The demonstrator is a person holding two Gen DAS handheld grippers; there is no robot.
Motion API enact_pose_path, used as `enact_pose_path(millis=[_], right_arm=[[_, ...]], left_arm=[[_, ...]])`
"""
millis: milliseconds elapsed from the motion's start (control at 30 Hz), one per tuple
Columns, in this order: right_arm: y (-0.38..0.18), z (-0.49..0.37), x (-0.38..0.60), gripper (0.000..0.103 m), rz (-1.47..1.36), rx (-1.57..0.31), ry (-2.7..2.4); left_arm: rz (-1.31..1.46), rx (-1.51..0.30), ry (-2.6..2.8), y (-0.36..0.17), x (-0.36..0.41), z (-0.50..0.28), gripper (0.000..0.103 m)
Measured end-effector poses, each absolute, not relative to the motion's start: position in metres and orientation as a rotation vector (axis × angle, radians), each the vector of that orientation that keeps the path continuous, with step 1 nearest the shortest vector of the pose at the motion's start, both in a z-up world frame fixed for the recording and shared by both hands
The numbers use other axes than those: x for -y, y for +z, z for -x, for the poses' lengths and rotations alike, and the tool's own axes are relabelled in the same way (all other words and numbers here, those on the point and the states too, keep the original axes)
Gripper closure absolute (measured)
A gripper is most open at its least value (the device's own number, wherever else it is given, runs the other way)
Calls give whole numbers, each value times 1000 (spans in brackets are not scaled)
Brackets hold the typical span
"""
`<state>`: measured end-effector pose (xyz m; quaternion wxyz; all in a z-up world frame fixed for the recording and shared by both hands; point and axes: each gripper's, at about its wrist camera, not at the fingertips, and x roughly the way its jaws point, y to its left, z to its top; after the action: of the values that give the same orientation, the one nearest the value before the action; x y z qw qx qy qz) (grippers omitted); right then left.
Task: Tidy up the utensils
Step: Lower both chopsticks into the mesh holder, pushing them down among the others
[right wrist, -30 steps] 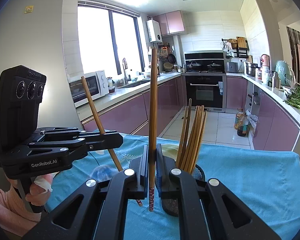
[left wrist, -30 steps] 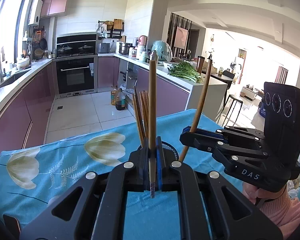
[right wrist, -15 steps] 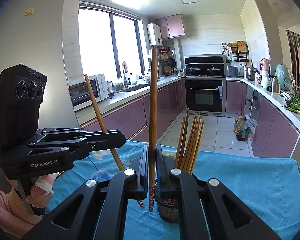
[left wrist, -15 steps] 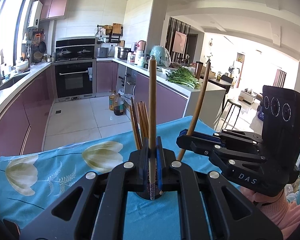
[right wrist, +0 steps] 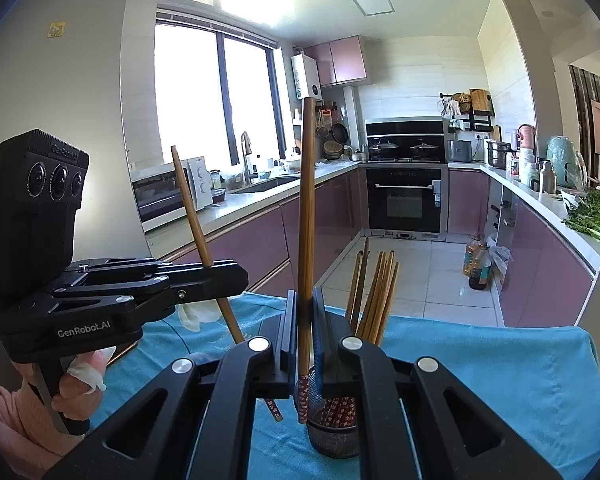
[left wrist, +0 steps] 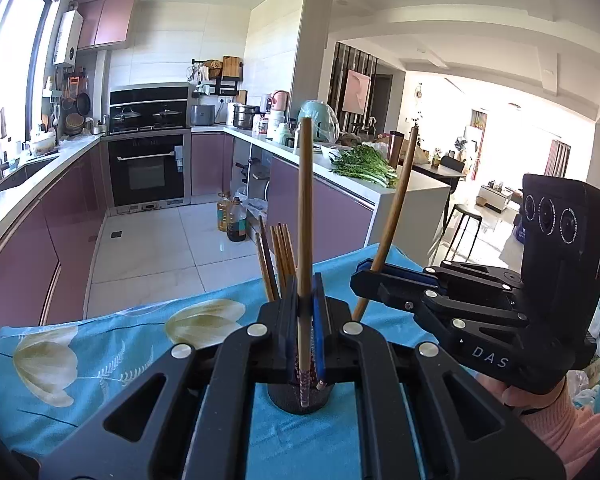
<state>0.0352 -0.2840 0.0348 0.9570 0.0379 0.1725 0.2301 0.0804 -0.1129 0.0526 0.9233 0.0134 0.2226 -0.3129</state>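
Observation:
My left gripper (left wrist: 304, 296) is shut on a brown chopstick (left wrist: 305, 208) held upright, patterned end down. Just under it stands a dark mesh holder (left wrist: 300, 396) with several chopsticks (left wrist: 278, 256) in it. To the right, the right gripper (left wrist: 362, 276) grips a second, tilted chopstick (left wrist: 396, 208). In the right wrist view my right gripper (right wrist: 306, 308) is shut on its chopstick (right wrist: 307, 200), whose patterned tip hangs at the left rim of the holder (right wrist: 332, 432). The left gripper (right wrist: 240, 276) holds its chopstick (right wrist: 196, 224) left of the holder.
A blue floral tablecloth (left wrist: 100, 352) covers the table, whose far edge drops to the tiled kitchen floor. Oil bottles (left wrist: 232, 220) stand on the floor beyond. Purple cabinets line both sides, with greens (left wrist: 364, 164) on the counter. A hand in a pink sleeve (left wrist: 556, 416) holds the right gripper.
In both wrist views the holder has dropped from behind the jaws to just below them, so the chopsticks' lower tips now hang near its mouth. Both grips are unchanged.

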Motion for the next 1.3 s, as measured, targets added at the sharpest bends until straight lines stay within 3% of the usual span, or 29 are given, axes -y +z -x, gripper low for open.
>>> enact_pose_path(millis=[1300], right_arm=[[33,-61,287,97,-92,-388,430]], left_arm=[[-20,-466,-625,58,127,-100,96]])
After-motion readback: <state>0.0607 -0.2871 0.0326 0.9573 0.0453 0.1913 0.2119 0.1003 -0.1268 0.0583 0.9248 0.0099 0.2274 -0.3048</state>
